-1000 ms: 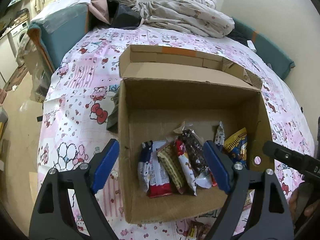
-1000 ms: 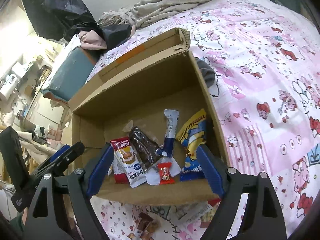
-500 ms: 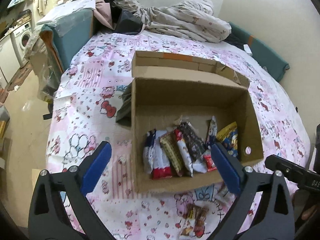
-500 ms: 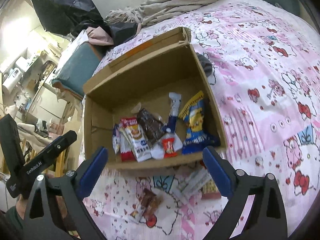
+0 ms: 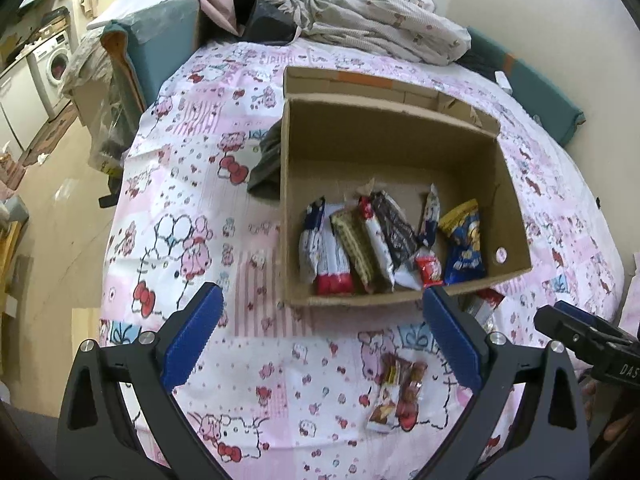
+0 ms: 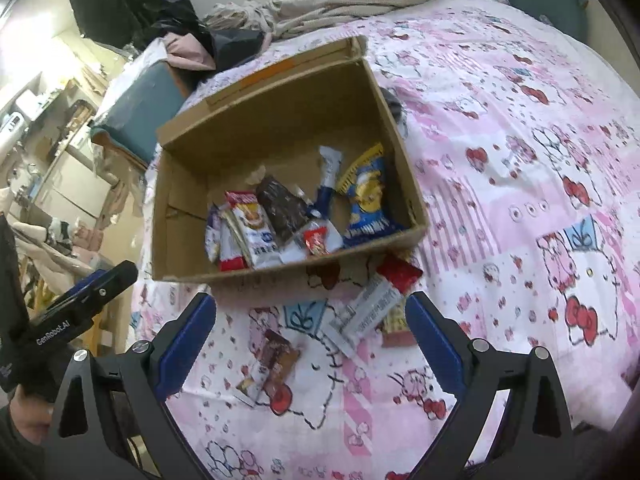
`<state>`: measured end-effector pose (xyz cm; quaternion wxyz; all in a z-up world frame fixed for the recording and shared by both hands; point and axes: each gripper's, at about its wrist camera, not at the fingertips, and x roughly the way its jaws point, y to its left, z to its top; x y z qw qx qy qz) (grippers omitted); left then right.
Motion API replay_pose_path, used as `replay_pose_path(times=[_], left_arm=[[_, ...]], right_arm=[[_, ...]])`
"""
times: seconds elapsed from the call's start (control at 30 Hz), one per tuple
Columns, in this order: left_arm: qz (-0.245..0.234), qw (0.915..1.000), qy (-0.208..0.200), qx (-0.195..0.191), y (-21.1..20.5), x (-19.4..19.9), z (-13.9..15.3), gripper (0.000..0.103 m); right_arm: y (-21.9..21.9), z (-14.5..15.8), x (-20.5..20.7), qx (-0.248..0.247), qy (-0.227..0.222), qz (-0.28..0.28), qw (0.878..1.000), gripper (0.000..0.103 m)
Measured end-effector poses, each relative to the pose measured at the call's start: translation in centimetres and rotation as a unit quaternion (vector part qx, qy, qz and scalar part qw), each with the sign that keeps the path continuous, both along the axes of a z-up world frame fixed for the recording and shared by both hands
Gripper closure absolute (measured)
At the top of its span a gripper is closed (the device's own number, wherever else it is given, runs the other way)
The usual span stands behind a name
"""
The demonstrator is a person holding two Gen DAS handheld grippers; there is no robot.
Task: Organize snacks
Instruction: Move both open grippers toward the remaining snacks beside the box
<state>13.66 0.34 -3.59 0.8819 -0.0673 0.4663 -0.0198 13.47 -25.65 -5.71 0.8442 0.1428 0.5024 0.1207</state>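
Both sets of jaws spread wide and empty: left gripper (image 5: 320,330) and right gripper (image 6: 310,332) poised over the bedspread (image 6: 520,160) just short of the cardboard box (image 5: 516,236). Inside the box, a loose row of snacks against the near wall, among them a blue-and-yellow packet (image 6: 366,196) and a dark chocolate bar (image 6: 282,208). Still outside, on the bed: a brown wrapper (image 6: 274,364) between the right jaws, a white-and-red packet (image 6: 372,304) touching the box's near wall, an orange-edged packet (image 6: 396,326) half under it. Likely trouble: thin, flat, slippery wrappers on soft bedding, so a pinch catching fabric along with the packet, or skidding off the foil; overlapping packets liable to lift as a pair and drop one. Risk too of nudging the light box across the quilt while reaching for the packet pressed against it, and of the two grippers crowding each other, standing so near. Around: a dark cloth (image 5: 266,164) tucked at the box's left side, a rumpled blanket (image 5: 380,16) well beyond, neither in the way; the box's near wall the one real obstacle.
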Motion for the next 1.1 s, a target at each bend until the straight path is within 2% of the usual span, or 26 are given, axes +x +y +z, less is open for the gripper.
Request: replay_pose_path(times=[0.1, 0.33, 0.4, 0.47, 0.53, 0.63, 0.7, 0.77, 0.8, 0.83, 0.93, 1.03, 1.1], left_arm=[[0.0, 0.9999, 0.015, 0.004, -0.2, -0.4, -0.7, 0.005], [-0.021, 0.9972, 0.072, 0.003, -1.5, -0.4, -3.8, 0.007], [-0.043, 0.9936, 0.104, 0.011, -2.5, -0.2, -5.4, 0.017], [-0.061, 0.9878, 0.143, -0.005, -3.3, -0.1, -7.3, 0.04], [-0.08, 0.9816, 0.173, -0.009, -4.4, -0.1, -8.8, 0.049], [-0.115, 0.9725, 0.202, -0.01, -6.3, -0.4, -10.6, 0.049], [-0.131, 0.9684, 0.213, -0.002, -7.2, -0.5, -11.5, 0.056], [-0.143, 0.9643, 0.223, 0.002, -7.8, -0.6, -12.2, 0.075], [-0.147, 0.9623, 0.229, -0.002, -8.0, -0.6, -12.5, 0.08], [-0.151, 0.9606, 0.233, 0.002, -8.2, -0.6, -12.7, 0.089], [-0.145, 0.9611, 0.235, 0.003, -8.0, -0.4, -12.5, 0.089], [-0.114, 0.9687, 0.22, -0.013, -6.5, -0.2, -11.1, 0.089], [-0.1, 0.9726, 0.209, -0.021, -5.7, -0.2, -10.1, 0.089]], right_arm=[[-0.5, -1.0, -0.2, 0.012, 0.026, -0.007, 1.0, 0.005], [-2.4, -3.0, -0.3, 0.036, 0.074, -0.065, 0.995, 0.005], [-2.6, -3.3, -0.3, 0.035, 0.08, -0.071, 0.994, 0.005], [-2.7, -3.5, -0.2, 0.034, 0.085, -0.074, 0.993, 0.005], [-2.8, -3.7, 0.0, 0.036, 0.088, -0.077, 0.992, 0.005], [-3.0, -3.9, 0.1, 0.039, 0.092, -0.083, 0.992, 0.005], [-3.1, -4.0, 0.2, 0.042, 0.095, -0.084, 0.991, 0.005], [-3.0, -4.1, 0.3, 0.043, 0.096, -0.083, 0.991, 0.005], [-3.0, -4.2, 0.3, 0.042, 0.097, -0.083, 0.991, 0.005], [-3.1, -4.2, 0.4, 0.043, 0.096, -0.083, 0.991, 0.005], [-3.7, -4.3, 0.4, 0.05, 0.096, -0.095, 0.99, 0.005], [-4.7, -4.5, 0.5, 0.069, 0.101, -0.111, 0.986, 0.008], [-5.5, -4.8, 0.5, 0.083, 0.108, -0.126, 0.983, 0.021]])
